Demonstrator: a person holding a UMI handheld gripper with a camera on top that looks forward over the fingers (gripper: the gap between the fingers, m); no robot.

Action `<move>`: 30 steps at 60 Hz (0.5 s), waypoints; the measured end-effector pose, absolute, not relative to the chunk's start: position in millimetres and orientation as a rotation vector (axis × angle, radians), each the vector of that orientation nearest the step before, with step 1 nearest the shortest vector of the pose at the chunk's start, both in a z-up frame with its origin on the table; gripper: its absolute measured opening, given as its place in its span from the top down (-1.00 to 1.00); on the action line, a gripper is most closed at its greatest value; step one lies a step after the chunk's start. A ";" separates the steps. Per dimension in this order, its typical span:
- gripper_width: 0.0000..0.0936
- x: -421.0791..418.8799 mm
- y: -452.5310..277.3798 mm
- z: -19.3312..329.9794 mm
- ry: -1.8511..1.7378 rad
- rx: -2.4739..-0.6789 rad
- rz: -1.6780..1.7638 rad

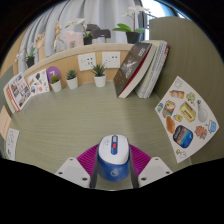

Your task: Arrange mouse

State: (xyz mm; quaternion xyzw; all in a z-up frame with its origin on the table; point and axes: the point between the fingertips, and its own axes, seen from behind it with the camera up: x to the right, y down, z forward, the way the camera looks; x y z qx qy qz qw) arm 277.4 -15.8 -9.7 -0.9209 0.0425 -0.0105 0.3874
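A blue and white mouse (112, 157) with a red scroll wheel sits between my gripper's two fingers, its front pointing away from me. My gripper (112, 150) is shut on the mouse, with the magenta pads (88, 157) pressing on both its sides. The grey-green table (95, 118) stretches out beyond the mouse. I cannot tell whether the mouse rests on the table or is held just above it.
A picture sheet (185, 120) lies to the right. Books (140, 68) lean against the back wall. Small potted plants (99, 73) stand in a row at the back, and an open booklet (27, 88) is propped at the left.
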 end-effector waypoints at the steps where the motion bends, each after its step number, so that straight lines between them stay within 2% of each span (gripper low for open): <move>1: -0.04 277.5 -15.2 -9.6 0.111 -2.340 -0.030; 11: 0.21 279.4 -14.9 -11.3 0.102 -2.357 -0.071; 12: 0.12 279.3 -15.4 -12.0 0.102 -2.366 -0.076; 13: 0.25 279.2 -15.0 -11.6 0.098 -2.373 -0.080; 22: 0.25 283.0 -13.6 -7.2 0.099 -2.470 -0.158; 26: 0.25 280.7 -4.5 19.8 0.141 -2.447 -0.191; 30: 0.25 270.5 11.4 75.2 0.175 -2.351 -0.219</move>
